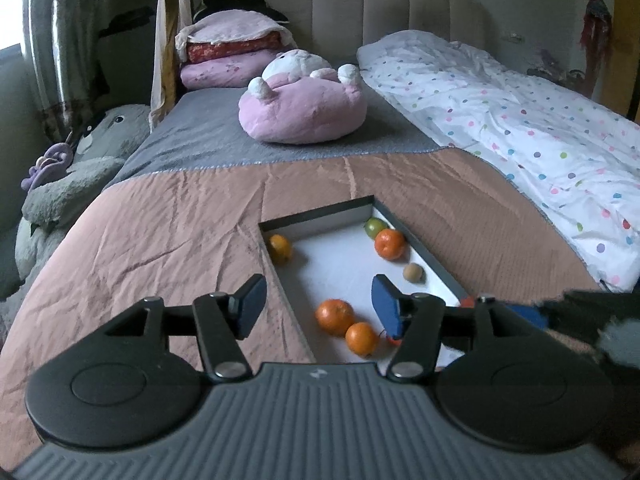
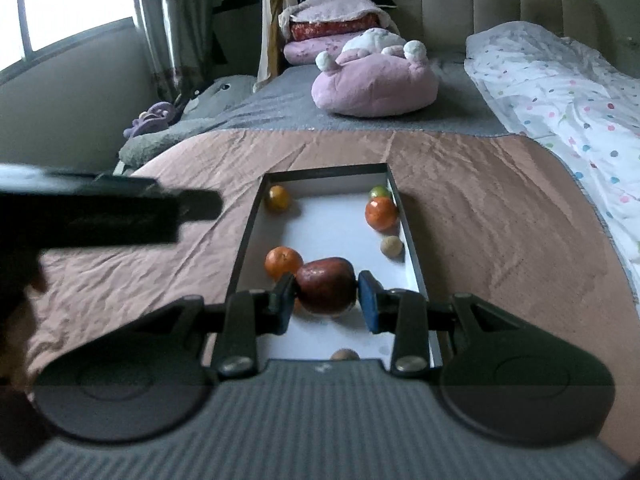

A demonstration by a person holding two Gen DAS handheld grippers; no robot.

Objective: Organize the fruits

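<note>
Right gripper [image 2: 326, 294] is clamped on a dark red fruit [image 2: 326, 285], pads bearing on its left and right ends, long axis running across the jaws. Fruit sits low over the near half of the tray [image 2: 414, 256], just beside an orange [image 2: 283, 262]. Left gripper [image 1: 318, 304] is spread wide and empty, straddling the tray's left wall. Judgement: the right hand governs the coming placement; free floor lies directly ahead, mid-tray.

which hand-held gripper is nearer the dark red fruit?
Right. The right hand-held gripper is shut on the dark red fruit above the white tray. The left hand-held gripper is open and empty, over the tray's left edge.
</note>
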